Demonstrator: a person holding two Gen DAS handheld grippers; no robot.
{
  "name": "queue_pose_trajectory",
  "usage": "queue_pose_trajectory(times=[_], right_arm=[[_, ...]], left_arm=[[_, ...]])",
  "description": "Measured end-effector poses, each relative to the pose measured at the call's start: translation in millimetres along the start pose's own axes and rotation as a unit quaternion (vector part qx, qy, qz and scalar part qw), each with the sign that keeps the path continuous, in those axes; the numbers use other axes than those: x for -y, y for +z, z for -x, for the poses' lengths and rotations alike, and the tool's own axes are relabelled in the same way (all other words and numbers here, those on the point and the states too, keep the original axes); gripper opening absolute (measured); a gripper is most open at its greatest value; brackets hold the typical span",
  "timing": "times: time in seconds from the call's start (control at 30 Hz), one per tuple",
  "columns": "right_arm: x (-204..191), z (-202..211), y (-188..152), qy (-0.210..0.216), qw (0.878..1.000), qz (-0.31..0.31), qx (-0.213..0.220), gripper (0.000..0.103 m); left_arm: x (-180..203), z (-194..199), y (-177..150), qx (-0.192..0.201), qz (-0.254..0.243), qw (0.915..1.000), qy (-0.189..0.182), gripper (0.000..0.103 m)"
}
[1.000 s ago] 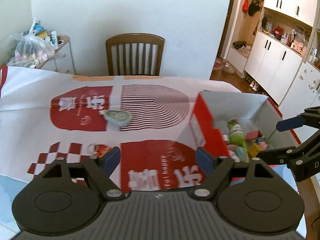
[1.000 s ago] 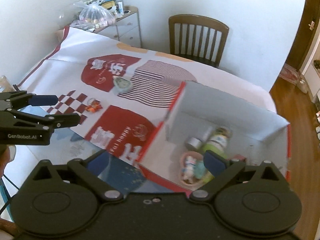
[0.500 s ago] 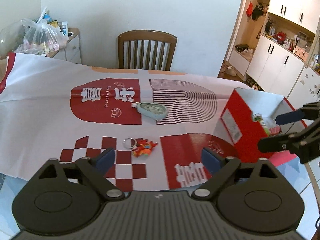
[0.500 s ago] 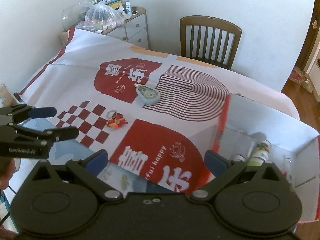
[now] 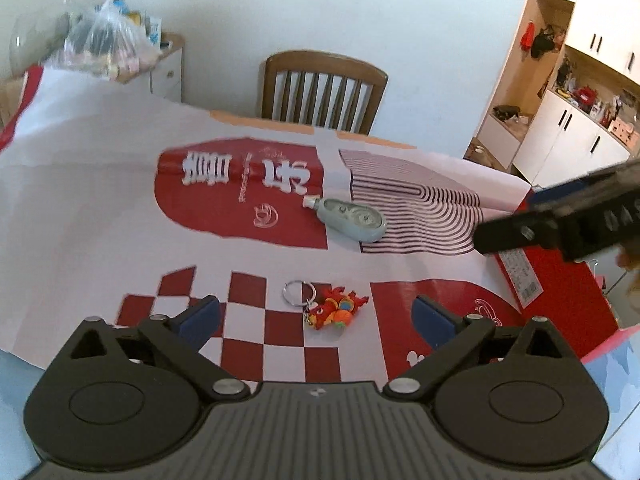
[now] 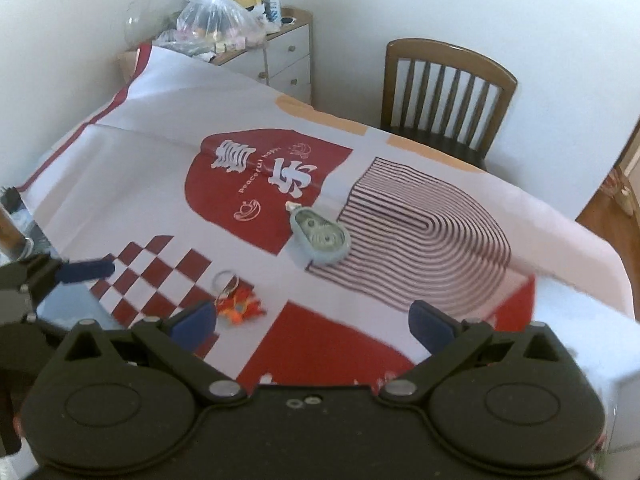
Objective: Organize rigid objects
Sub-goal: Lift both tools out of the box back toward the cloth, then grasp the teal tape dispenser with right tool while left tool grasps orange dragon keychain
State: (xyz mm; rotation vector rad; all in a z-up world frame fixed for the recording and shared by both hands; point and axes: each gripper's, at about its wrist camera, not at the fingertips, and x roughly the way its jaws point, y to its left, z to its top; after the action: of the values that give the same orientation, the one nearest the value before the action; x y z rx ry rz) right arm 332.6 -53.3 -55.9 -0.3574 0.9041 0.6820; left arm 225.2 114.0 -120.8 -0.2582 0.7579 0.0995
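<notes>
Hovering left gripper (image 5: 316, 314): jaws spread wide, empty, above the near checkered part of the cloth (image 5: 100, 216).
Right gripper (image 6: 312, 322): jaws apart, holding nothing.
Keychain (image 5: 334, 312): red-orange charm with metal ring, lying on the cloth between the left gripper's fingertips in its own view.
Correction tape (image 5: 352, 220): pale green, farther off, at the striped arch's edge.
Red box (image 5: 560, 292): right side, partly hidden.
Chair (image 5: 324, 88): far side.

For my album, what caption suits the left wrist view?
Open left gripper poised over a red keychain, a grey-green correction tape lying beyond.
</notes>
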Motion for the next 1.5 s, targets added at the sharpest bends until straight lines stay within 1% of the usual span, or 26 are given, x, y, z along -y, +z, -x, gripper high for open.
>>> queue_pose_trajectory(times=[0.1,0.27,0.4,0.63,0.8,1.0,1.13,1.27,1.33,1.4,1.43,1.5], right_arm=[[-1,-20,12,-0.005,1.0,0.005,-0.012,0.103],[1,-54,27,-0.013,0.999,0.02,-0.029,0.102],[4,-77,35,-0.003,0.999,0.024,-0.036,0.102],[6,-113,50,0.003,0.998,0.048,-0.048,0.101],[13,-136,56,0.003,0.997,0.044,-0.061,0.097],[11,-153,58,0.002,0.996,0.062,-0.07,0.094],[9,-161,59,0.007,0.995,0.068,-0.076,0.09],[5,-168,59,0.008,0.994,0.078,-0.08,0.085],[4,-170,60,0.008,0.994,0.079,-0.08,0.083],[5,-173,60,0.004,0.994,0.077,-0.081,0.078],[5,-174,61,0.0,0.994,0.076,-0.08,0.074],[6,-175,61,-0.001,0.994,0.077,-0.079,0.072]], left_arm=[[-1,-13,0,-0.008,0.002,1.0,0.001,0.102],[6,-32,-1,-0.006,-0.016,0.9998,0.002,0.102],[14,-45,-4,-0.007,-0.034,0.9994,-0.001,0.102],[19,-66,-10,-0.034,-0.028,0.999,-0.012,0.102],[24,-72,-14,-0.035,-0.038,0.9986,-0.011,0.102],[27,-80,-18,-0.037,-0.045,0.9983,-0.004,0.101],[27,-86,-20,-0.041,-0.046,0.9981,0.0,0.101],[30,-87,-21,-0.035,-0.051,0.9981,0.005,0.101],[30,-87,-21,-0.032,-0.051,0.9982,0.01,0.099],[31,-87,-20,-0.03,-0.05,0.9982,0.013,0.095],[31,-87,-19,-0.029,-0.048,0.9983,0.015,0.092],[30,-86,-18,-0.027,-0.045,0.9984,0.02,0.081]])
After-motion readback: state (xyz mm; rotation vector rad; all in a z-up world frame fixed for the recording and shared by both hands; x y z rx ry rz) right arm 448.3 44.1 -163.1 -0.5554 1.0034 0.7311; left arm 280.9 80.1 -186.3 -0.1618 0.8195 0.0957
